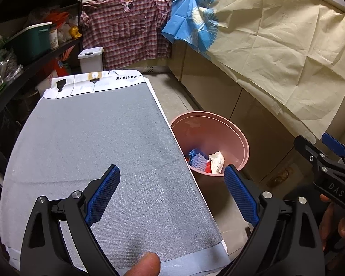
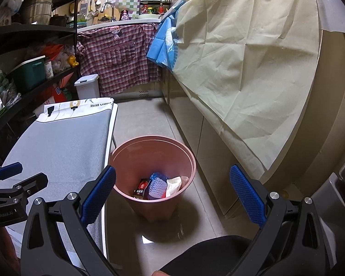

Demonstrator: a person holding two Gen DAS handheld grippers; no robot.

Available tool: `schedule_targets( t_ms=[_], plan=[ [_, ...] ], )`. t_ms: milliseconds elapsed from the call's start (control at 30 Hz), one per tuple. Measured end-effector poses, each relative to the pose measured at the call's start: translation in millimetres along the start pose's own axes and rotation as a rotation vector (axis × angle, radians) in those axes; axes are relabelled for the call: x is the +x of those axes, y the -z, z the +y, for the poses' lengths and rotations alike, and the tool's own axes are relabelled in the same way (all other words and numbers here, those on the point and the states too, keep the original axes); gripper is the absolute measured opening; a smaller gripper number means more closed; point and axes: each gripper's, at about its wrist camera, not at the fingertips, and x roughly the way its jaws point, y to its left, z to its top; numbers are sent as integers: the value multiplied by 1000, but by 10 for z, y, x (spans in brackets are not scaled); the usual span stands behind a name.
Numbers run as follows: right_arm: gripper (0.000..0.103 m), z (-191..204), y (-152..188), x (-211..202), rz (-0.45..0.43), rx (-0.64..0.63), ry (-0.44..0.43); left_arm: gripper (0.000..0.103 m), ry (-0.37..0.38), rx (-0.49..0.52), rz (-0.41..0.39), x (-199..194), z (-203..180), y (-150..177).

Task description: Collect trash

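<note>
Both the left gripper (image 1: 172,191) and the right gripper (image 2: 172,191) have their fingers spread wide with nothing between them, the left over the grey bench (image 1: 103,138), the right above the pink bin (image 2: 153,168) on the floor just beside it. The trash (image 2: 158,187), about 3 or 4 pieces, already lies in the bin; a careless swing could tip it

A home kitchen, seemingly: sink tap (image 2: 107,7), spice rack (image 2: 154,7), cluttered shelves (image 2: 32,53).
</note>
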Motion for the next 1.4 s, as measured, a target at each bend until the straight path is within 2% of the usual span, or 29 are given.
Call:
schedule_targets(
  t_ms=[1400],
  plan=[
    [98, -4, -1, 4, -2, -2, 1, 89, 2, 9, -9, -30, -28, -4]
  ],
)
